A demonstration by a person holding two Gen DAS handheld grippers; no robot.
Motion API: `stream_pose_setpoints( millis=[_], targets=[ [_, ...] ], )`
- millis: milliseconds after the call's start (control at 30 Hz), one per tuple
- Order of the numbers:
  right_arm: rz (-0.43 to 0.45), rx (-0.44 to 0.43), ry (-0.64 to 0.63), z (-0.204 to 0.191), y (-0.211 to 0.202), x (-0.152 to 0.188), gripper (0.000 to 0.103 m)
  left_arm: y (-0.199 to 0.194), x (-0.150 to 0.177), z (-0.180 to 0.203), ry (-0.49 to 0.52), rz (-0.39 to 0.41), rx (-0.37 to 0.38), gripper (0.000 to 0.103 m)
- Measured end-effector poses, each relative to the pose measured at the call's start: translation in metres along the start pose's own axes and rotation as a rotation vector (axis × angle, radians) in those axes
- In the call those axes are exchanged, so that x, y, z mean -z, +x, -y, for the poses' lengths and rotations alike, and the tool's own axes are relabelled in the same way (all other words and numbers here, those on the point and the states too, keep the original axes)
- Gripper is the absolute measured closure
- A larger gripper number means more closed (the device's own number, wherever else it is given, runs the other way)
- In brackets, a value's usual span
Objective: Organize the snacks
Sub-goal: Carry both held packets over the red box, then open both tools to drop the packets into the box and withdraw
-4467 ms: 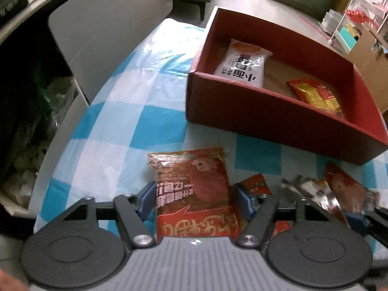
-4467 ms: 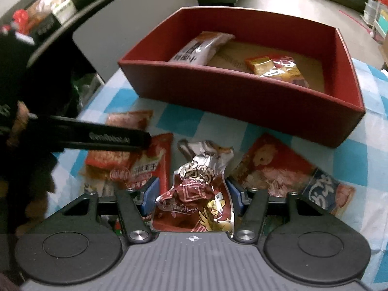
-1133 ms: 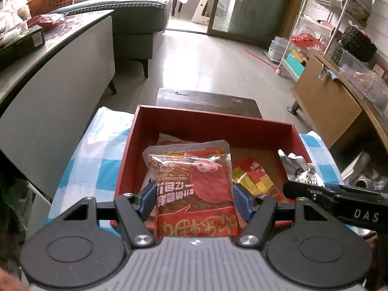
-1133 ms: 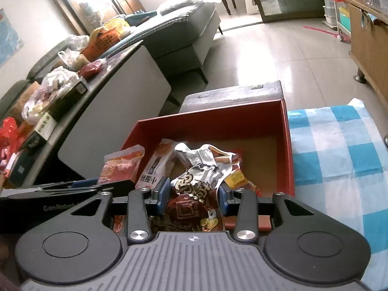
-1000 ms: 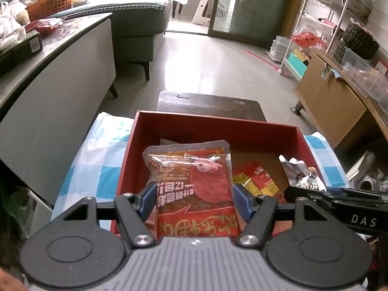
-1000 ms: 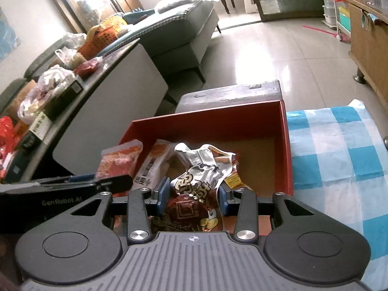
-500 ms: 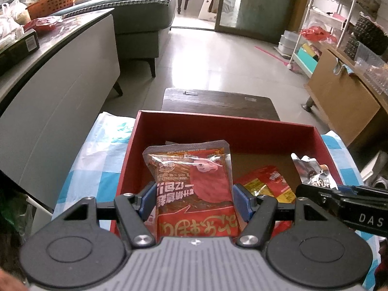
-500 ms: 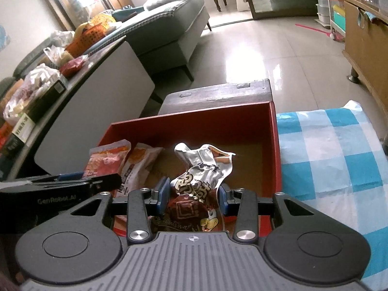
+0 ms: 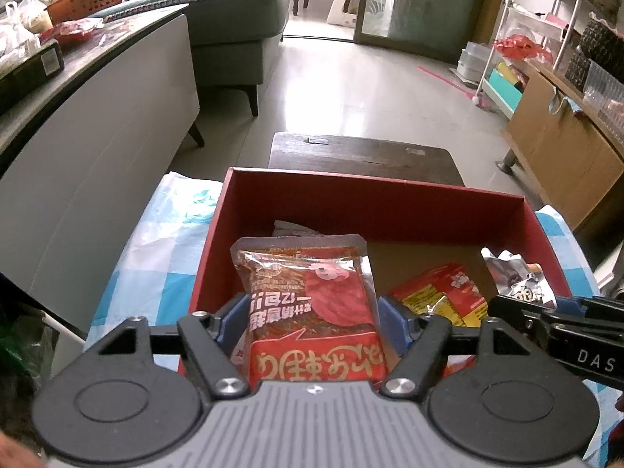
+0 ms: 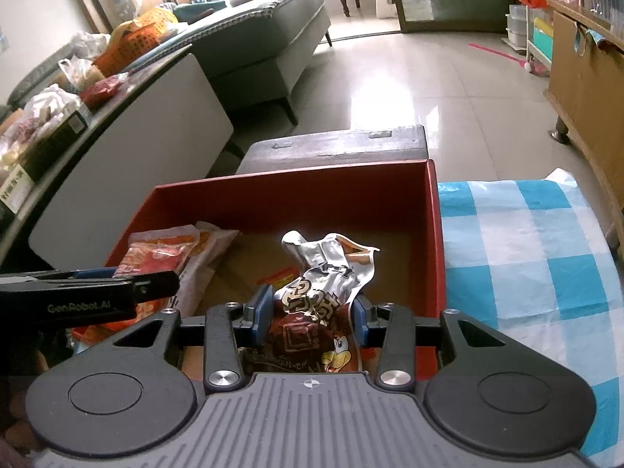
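Note:
My left gripper hangs over the left half of the red box. Its jaws are opening, and the pads still touch both sides of an upright red snack packet. My right gripper is over the right half of the red box. It grips a crumpled brown-and-silver packet, and its jaws are opening slightly. Each view shows the other gripper's finger from the side. On the box floor lie a yellow-red packet and a white packet.
The box stands on a blue-and-white checked cloth. Just behind the box is a dark wooden stool. A grey counter with bags runs along the left. A wooden cabinet stands to the right.
Both packets were lifted off the cloth and carried over the box. In the last second both grippers sank a little toward it, and the left jaws widened slightly.

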State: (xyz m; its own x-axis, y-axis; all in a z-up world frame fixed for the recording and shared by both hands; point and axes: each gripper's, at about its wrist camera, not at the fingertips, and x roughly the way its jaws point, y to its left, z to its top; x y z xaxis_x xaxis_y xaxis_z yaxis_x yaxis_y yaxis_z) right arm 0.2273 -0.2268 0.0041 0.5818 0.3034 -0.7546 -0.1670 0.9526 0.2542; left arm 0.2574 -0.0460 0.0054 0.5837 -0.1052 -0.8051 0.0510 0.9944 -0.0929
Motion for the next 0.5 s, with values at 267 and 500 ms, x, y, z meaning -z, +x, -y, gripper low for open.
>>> stream_pose_setpoints(
  millis=[267, 500],
  targets=[
    [0.017, 0.032, -0.001, 0.0003, -0.0024, -0.0015, 0.048, -0.0007, -0.0005, -0.0016, -0.008, -0.001, -0.010, 0.034],
    [0.018, 0.029, -0.006, -0.0011, -0.0029, -0.0015, 0.047, -0.0050, -0.0011, 0.0009, 0.007, 0.015, -0.025, 0.033]
  ],
)
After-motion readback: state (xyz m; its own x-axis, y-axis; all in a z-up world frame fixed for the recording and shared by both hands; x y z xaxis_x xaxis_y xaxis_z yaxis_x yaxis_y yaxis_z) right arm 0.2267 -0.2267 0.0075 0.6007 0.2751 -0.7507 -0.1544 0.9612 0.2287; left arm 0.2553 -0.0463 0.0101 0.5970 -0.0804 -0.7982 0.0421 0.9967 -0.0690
